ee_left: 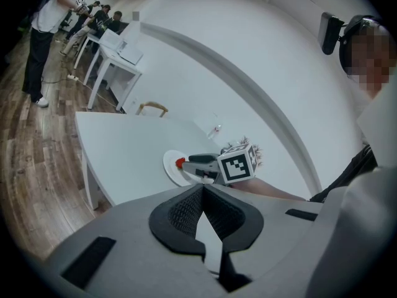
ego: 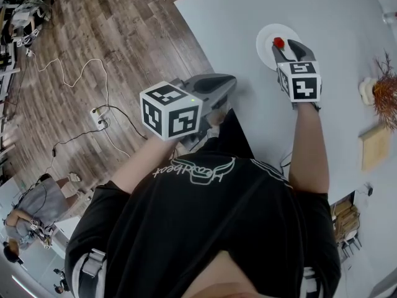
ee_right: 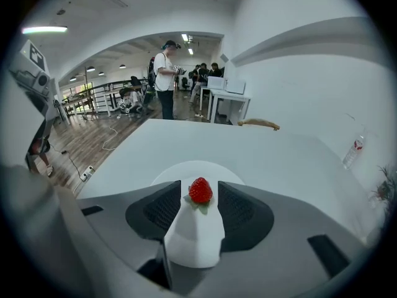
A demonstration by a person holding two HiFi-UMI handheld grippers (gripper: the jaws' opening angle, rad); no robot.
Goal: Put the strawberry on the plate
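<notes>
A red strawberry (ee_right: 200,190) lies on the small white plate (ee_right: 186,170), on the white table (ego: 347,17). My right gripper (ee_right: 200,185) is open around it, with a gap showing between each pad and the fruit. From the head view, the strawberry (ego: 278,42) sits on the plate (ego: 265,37) at the tips of the right gripper (ego: 285,47). My left gripper (ego: 231,83) hangs at the table's near edge, well left of the plate, shut and holding nothing. The left gripper view shows its own tips (ee_left: 202,191) touching, with the plate (ee_left: 170,167) and strawberry (ee_left: 180,162) beyond.
Dried plants (ego: 386,90) and a wooden block (ego: 374,145) stand at the table's right side. A small bottle (ee_right: 352,151) stands far right. The table edge (ego: 186,23) drops to a wooden floor with cables and a power strip (ego: 99,114). People stand at distant desks.
</notes>
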